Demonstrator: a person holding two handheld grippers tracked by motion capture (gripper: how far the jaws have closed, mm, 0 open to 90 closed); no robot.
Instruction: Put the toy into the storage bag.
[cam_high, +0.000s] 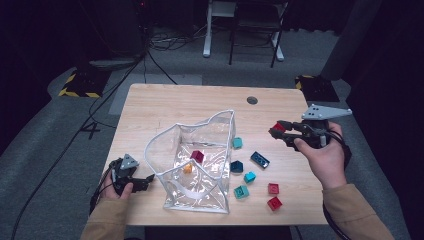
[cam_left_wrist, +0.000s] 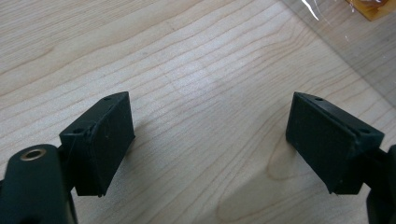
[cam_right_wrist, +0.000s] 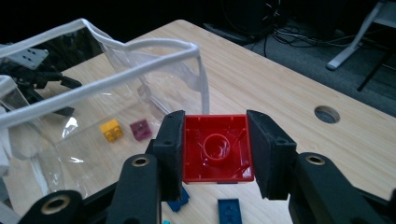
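Partway through loading toy bricks into the clear bag (cam_high: 200, 165). Already inside: a maroon brick (cam_high: 197, 156) and a yellow brick (cam_high: 188, 168). Gripped by the right claw (cam_right_wrist: 215, 149) and held above the surface (cam_high: 165, 102), right of the bag: a red brick (cam_right_wrist: 217, 148), square, glossy, hollow underside with one round socket turned toward the camera, pads pressed on two opposite walls. Left claw (cam_left_wrist: 210, 140) wide apart and empty, low over bare wood just beside the bag's near left corner. Still loose on the surface beside the bag: several teal and blue bricks (cam_high: 260, 159) and two red bricks (cam_high: 274, 203).
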